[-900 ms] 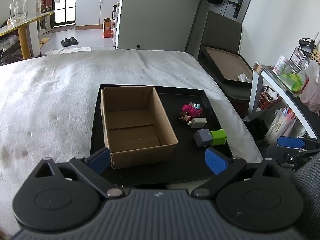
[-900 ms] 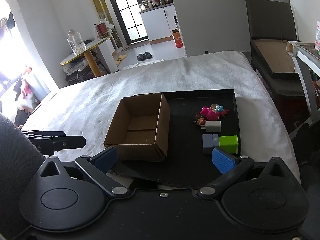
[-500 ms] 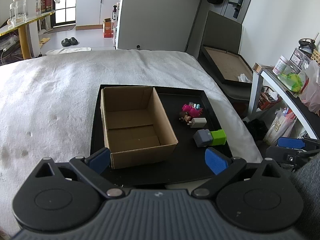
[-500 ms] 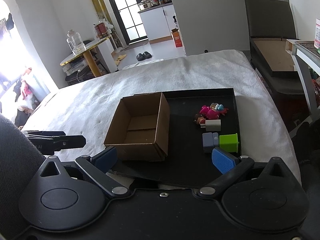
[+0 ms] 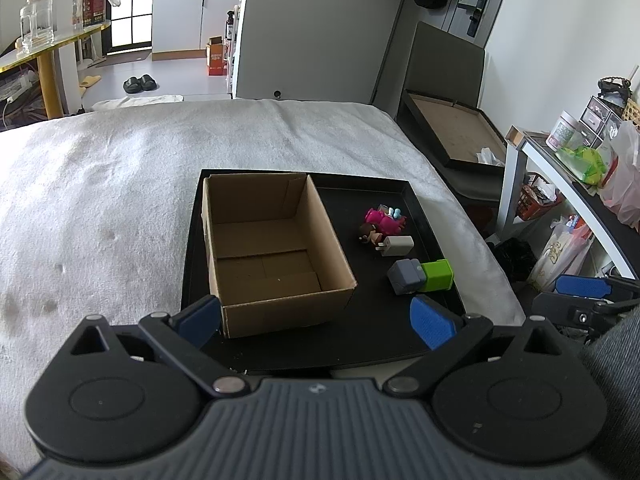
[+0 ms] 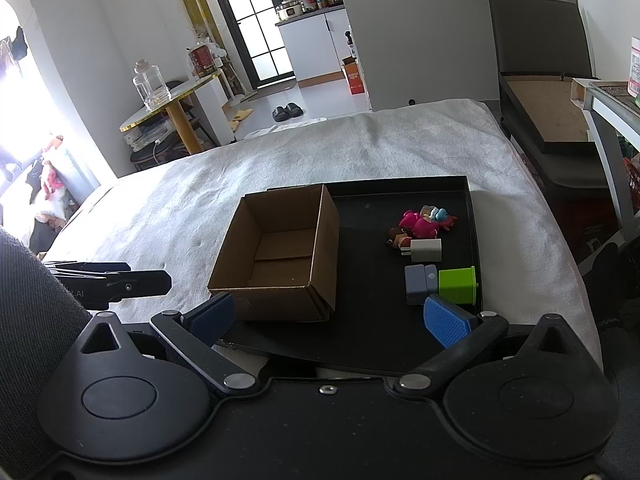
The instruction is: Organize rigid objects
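Two grippers: I hold both above the near edge of the tray, nothing between the fingers.
Left gripper (image 5: 316,320): fingers wide apart, empty.
Right gripper (image 6: 330,316): fingers wide apart, empty.
Tray (image 5: 372,336): black, lying on the white blanket (image 5: 100,184).
Cardboard box (image 5: 272,256): open, on the left part of the tray, at 12 o'clock from my left gripper.
Toys: pink figure (image 5: 384,218), white charger (image 5: 398,246), grey block (image 5: 406,276) touching green block (image 5: 438,276), all on the tray at 3 o'clock from the box.
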Tool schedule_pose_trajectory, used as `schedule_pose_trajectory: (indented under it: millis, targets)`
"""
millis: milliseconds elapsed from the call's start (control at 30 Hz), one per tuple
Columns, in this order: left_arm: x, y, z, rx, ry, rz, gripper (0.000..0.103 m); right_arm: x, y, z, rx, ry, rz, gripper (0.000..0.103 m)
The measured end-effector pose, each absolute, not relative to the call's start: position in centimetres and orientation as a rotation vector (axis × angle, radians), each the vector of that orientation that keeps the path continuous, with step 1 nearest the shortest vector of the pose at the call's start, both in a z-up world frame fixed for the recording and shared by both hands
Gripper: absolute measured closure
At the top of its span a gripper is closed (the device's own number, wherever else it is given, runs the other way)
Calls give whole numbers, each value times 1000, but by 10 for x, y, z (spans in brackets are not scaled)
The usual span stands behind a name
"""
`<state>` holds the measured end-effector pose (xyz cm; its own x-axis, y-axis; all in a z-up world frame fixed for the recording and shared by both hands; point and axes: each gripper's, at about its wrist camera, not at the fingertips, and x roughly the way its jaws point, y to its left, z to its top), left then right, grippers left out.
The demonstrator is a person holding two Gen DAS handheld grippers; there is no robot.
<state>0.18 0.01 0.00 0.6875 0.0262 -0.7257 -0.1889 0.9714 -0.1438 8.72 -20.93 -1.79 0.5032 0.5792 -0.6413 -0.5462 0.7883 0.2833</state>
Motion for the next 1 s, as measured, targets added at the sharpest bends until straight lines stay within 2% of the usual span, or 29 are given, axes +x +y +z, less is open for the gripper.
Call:
schedule_pose_trajectory:
  millis: [633,1000]
  targets:
    - [4,7,0,-221,796,132,2,92,-211,-20,59,785,696,0]
    - [20,19,-11,-254,805,175,3,113,-214,-40,82,819,676,0]
